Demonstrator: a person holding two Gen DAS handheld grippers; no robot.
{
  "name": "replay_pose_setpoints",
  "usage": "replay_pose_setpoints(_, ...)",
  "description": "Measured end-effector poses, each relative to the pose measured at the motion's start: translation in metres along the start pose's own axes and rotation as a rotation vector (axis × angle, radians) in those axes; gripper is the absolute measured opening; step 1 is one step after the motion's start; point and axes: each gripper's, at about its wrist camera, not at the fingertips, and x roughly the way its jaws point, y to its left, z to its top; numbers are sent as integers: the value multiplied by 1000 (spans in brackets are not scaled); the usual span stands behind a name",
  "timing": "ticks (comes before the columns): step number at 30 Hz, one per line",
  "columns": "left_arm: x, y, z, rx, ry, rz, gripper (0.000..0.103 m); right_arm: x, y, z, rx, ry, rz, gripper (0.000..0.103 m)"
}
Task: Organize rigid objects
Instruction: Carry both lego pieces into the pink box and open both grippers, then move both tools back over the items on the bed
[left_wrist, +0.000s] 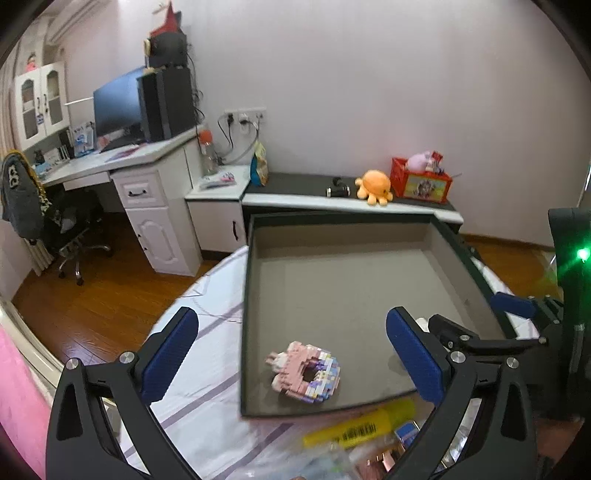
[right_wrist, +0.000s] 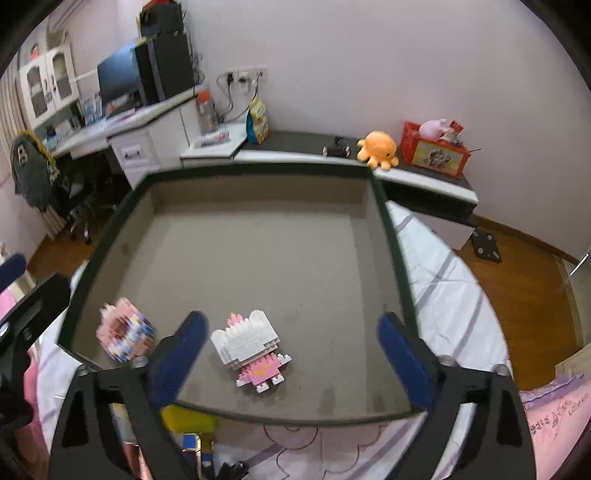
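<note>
Both pairs of jaws are being held spread wide, with nothing pinched between the blue pads. The left gripper is being held over the near left corner of a shallow dark-rimmed tray, and between its fingers, though untouched by them, a pink ring-shaped block model is lying on the tray's grey floor close to the near rim. The right gripper is being held over the near edge of the same tray, and a white-and-pink block figure is lying flat between its fingers, apart from both pads, near the middle of the near edge. The ring model is being shown again in the right view, in the near left corner, just beside the left finger. The tray is being carried on a bed covered by a pale sheet with purple lines. Just outside the near rim, a yellow highlighter is lying among small blurred items that cannot be made out. Beyond the tray's far edge, an orange plush octopus and a red box are sitting on a low cabinet against the wall.
</note>
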Motion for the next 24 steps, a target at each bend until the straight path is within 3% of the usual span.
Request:
replay_pose_setpoints(9, -83, 36, -22, -76, -86, 8, 103, -108, -2, -21, 53, -243, 71, 103)
replay_pose_setpoints(16, -127, 45, -65, -105, -89, -10, 103, -165, -18, -70, 181, -279, 197, 103)
replay_pose_setpoints(24, -154, 33, -116, -85, -50, -8, 103, -190, -23, -126, 210, -275, 126, 103)
